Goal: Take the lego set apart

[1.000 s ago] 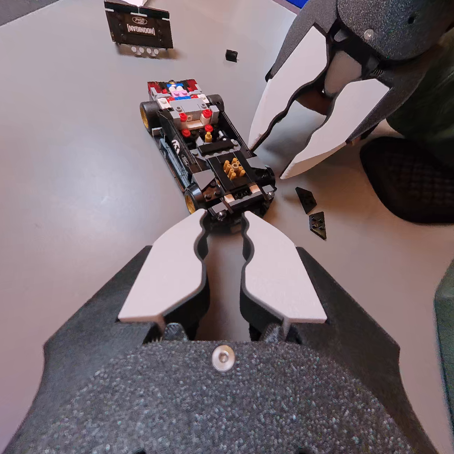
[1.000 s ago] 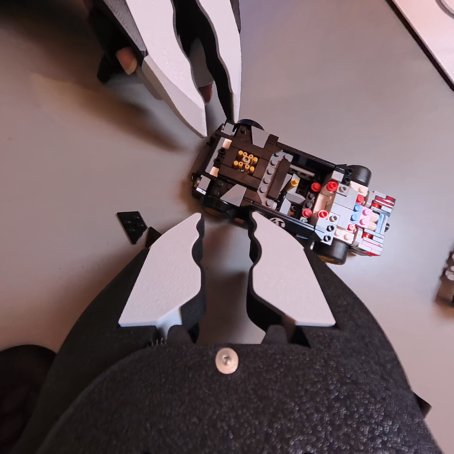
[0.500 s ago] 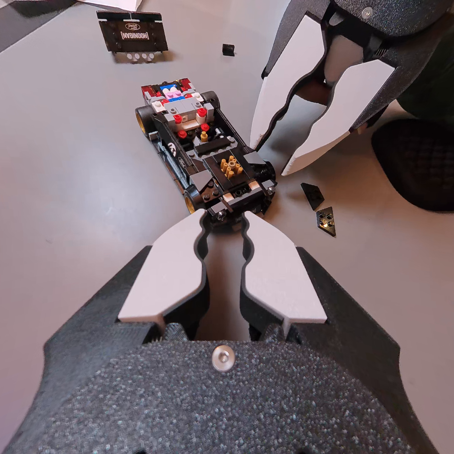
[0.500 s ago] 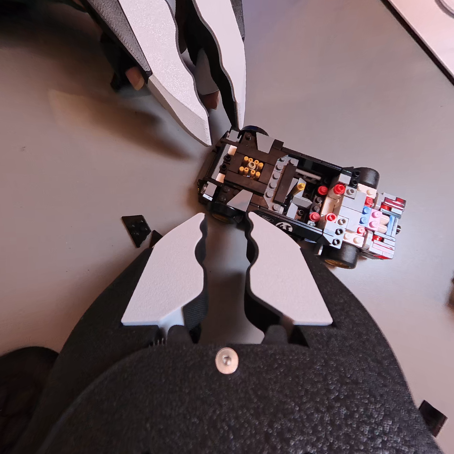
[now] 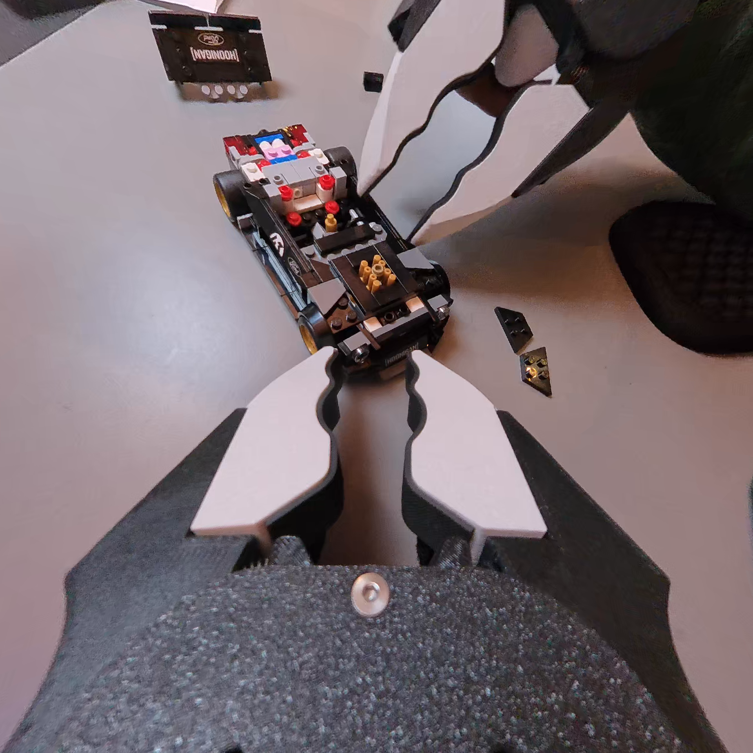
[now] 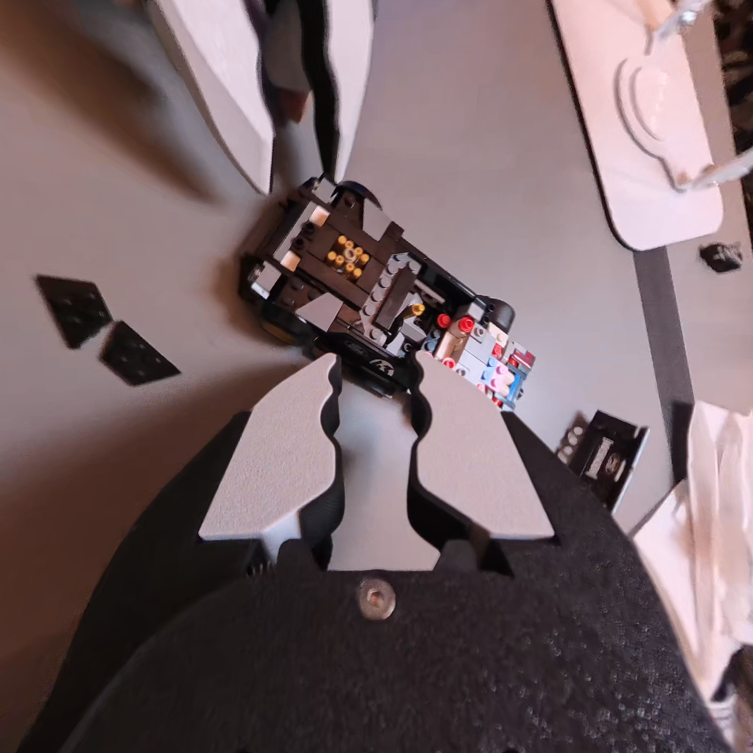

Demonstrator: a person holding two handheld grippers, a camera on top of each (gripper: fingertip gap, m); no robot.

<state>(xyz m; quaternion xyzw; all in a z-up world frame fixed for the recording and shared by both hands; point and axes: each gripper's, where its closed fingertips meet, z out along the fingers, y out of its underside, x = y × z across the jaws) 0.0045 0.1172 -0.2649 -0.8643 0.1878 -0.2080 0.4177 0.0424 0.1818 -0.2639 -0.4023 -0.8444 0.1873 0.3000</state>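
I'd brace the lego car with my half-open left hand-held gripper, right hand-held gripper, also half-open and empty, closing on its side at six o'clock.

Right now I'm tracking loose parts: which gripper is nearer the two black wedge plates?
Left. The left gripper sits at the lego car's front bumper, just beside the two black wedge plates. The right gripper is at the car's side, farther along.

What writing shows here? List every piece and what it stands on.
I won't quote writing; here is what bears it.
Black panel: white lettering and an oval badge, legible.
Lego car, front bumper: small white lettering, legible.
Car's side: white emblem, oval badge, too small.
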